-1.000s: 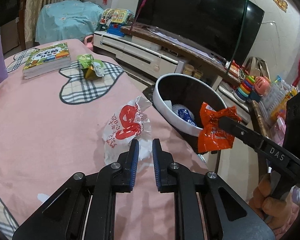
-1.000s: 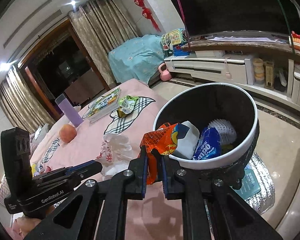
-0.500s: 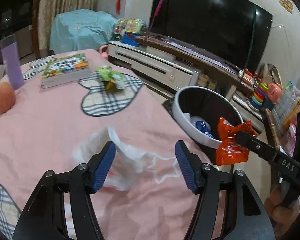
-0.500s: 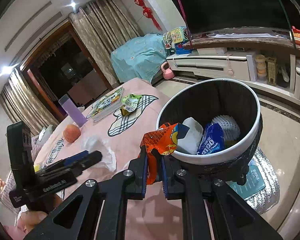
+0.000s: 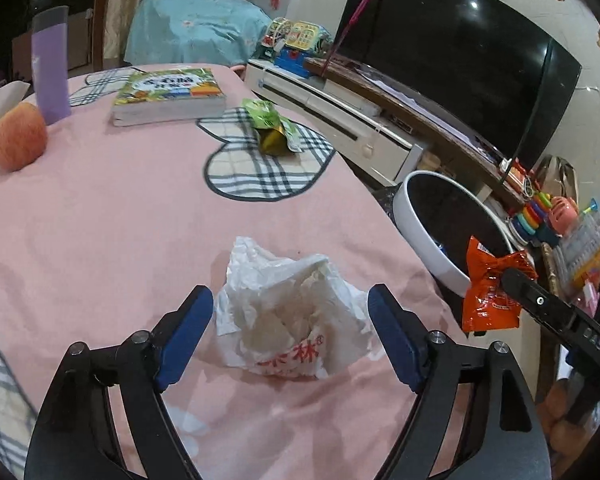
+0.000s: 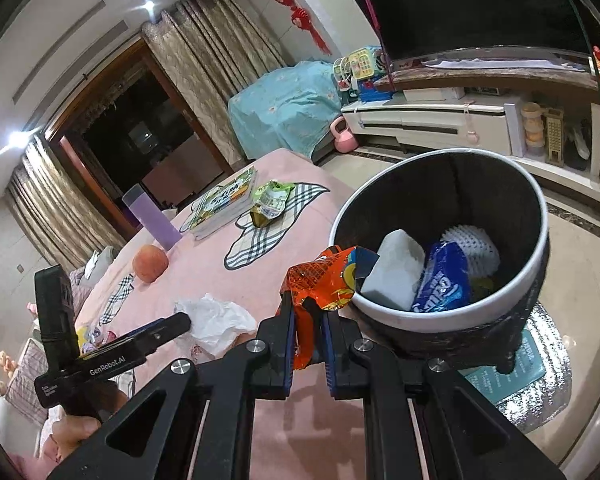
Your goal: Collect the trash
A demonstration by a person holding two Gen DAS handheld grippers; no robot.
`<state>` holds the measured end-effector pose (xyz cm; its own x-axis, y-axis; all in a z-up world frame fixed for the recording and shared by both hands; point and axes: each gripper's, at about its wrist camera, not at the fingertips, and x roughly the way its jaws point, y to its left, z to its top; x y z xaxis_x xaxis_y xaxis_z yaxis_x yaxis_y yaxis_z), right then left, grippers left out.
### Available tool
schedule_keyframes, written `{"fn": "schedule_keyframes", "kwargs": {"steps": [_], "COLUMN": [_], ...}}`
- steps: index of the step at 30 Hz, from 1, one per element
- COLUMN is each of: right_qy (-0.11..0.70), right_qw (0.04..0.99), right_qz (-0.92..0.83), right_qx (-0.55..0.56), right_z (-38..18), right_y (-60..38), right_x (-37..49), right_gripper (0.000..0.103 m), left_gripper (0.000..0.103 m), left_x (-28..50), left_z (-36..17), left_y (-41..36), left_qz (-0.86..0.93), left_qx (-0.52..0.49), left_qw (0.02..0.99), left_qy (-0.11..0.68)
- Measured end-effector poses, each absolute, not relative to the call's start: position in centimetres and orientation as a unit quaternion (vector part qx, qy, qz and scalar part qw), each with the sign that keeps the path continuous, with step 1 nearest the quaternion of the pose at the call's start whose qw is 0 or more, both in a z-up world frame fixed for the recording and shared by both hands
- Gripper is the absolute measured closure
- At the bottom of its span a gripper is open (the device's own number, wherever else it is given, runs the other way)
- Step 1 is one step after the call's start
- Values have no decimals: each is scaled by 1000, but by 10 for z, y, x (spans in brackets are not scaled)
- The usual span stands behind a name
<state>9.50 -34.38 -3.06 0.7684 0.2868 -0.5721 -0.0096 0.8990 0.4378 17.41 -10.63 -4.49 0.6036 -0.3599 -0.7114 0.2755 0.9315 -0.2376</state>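
A crumpled white plastic bag (image 5: pixel 292 316) with red print lies on the pink tablecloth (image 5: pixel 100 220), between the wide-open fingers of my left gripper (image 5: pixel 290 320); the fingers do not touch it. The bag also shows in the right wrist view (image 6: pixel 216 320). My right gripper (image 6: pixel 306 316) is shut on an orange snack wrapper (image 6: pixel 324 280), held at the near rim of the black bin (image 6: pixel 440 316) beside the table. The wrapper (image 5: pixel 490 292) and bin (image 5: pixel 428 236) also show in the left wrist view. A green snack packet (image 5: pixel 272 128) lies farther back on the table.
A book (image 5: pixel 168 96), a purple cup (image 5: pixel 52 68) and a peach (image 5: pixel 20 136) stand at the far side of the table. The bin holds a white block (image 6: pixel 396 276), a blue packet (image 6: pixel 444 284) and white netting (image 6: pixel 472 244). A TV stand (image 5: pixel 340 112) is behind.
My left gripper went from shut to wide open and now straddles the white bag, which has slumped and crumpled on the cloth. My right gripper keeps holding the orange wrapper by the bin rim.
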Motion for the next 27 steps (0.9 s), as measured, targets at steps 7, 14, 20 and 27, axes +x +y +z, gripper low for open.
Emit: {"fn": "schedule_keyframes", "kwargs": {"steps": [7,14,20,27], "right_qy": [335,323,309,303], "right_qw": [917,922,926,930], "right_qz": [74,69,60,46], "right_qx": [205,204,206,204], "right_z": [-30,-22,-13,-8], "right_y": [-345,-349,-364,-384], "right_x": [95,91,86,83], "right_gripper": [91,91,91,91], "left_gripper": [67,75,75,75], "left_x": [176,168,161,159], "left_z": [-53,-33,-16,-5], "left_y": [-124,-139,-169,-198], "left_qz": [-202,-226,-249,-268], "left_qx": [-28,-20,2,18], "left_qw": [889,891,892,890], "left_qy": [410,394,376,369]}}
